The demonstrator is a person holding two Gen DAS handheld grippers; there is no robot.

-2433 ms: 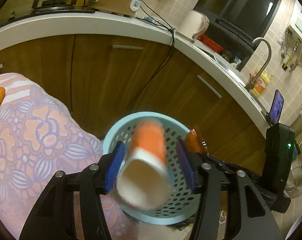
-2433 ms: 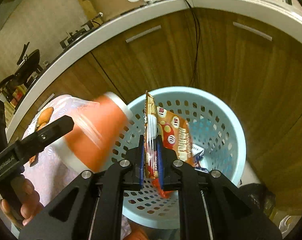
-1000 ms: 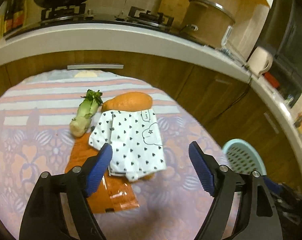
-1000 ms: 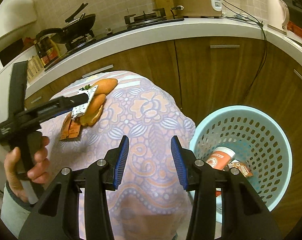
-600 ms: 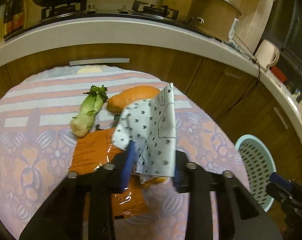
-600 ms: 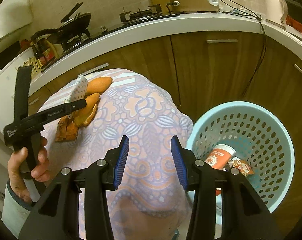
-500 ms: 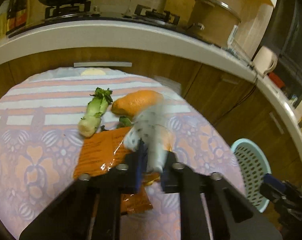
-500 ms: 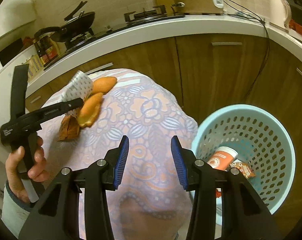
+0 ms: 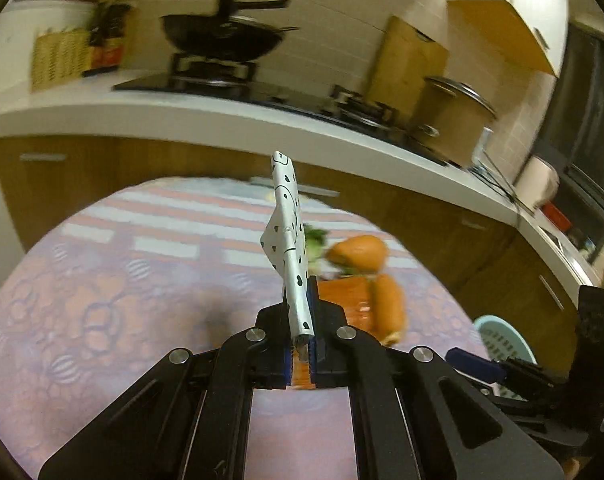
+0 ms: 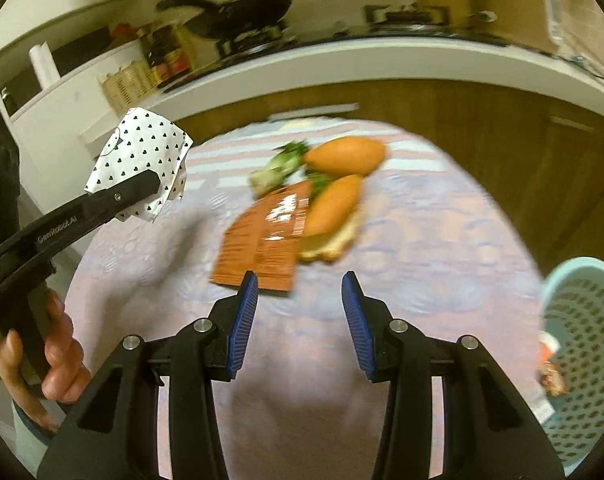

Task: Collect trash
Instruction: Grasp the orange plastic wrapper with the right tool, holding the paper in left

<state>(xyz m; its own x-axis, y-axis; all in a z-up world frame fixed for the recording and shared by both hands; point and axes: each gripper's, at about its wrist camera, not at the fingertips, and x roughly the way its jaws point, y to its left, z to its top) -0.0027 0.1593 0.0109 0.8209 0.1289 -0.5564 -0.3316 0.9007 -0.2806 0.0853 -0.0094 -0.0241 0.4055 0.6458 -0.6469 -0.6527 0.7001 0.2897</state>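
bare tablecloth [image 10: 442, 264] ahead, orange packet [image 10: 262, 248] and buns [image 10: 334, 204] beyond

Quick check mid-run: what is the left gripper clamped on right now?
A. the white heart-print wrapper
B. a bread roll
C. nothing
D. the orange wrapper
A: the left gripper is shut on the white heart-print wrapper, lifted clear of the table; the orange wrapper lies flat there.

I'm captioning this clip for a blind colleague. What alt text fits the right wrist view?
The open right gripper hovers over a round, patterned table holding an orange wrapper, two bread rolls and a leafy vegetable. At left, the left gripper holds a white heart-print wrapper in the air; a pale blue basket sits at right.
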